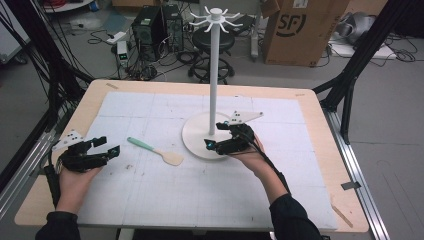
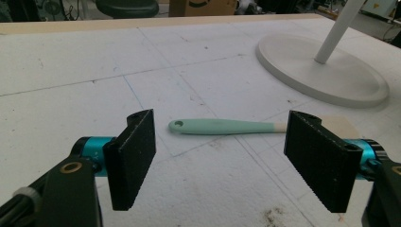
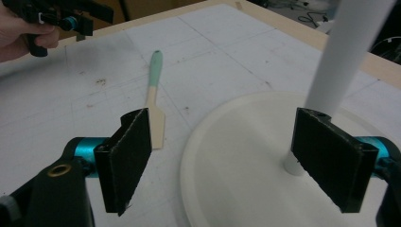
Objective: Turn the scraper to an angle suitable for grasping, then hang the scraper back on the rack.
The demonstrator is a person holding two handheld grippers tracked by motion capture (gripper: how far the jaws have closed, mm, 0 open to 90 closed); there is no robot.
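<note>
A spatula (image 1: 155,150) with a mint-green handle and a pale wooden blade lies flat on the white mat, between my two grippers. My left gripper (image 1: 109,145) is held near the mat's left edge, open. In the left gripper view the spatula (image 2: 222,126) lies crosswise just beyond the open left gripper (image 2: 227,156). A white stand (image 1: 214,75) with hook arms on top rises from a round base (image 1: 197,135). My right gripper (image 1: 214,135) hovers open over that base. In the right gripper view its jaws (image 3: 231,161) frame the base (image 3: 236,142), with the pole (image 3: 345,52) by the right jaw.
The spatula (image 3: 153,99) lies left of the base, and the other hand's gripper (image 3: 71,21) is far off beyond it. Behind the table are a cardboard box (image 1: 300,30), computer towers (image 1: 150,25) and a stool (image 1: 212,42). A black frame leg (image 1: 350,85) stands at the right.
</note>
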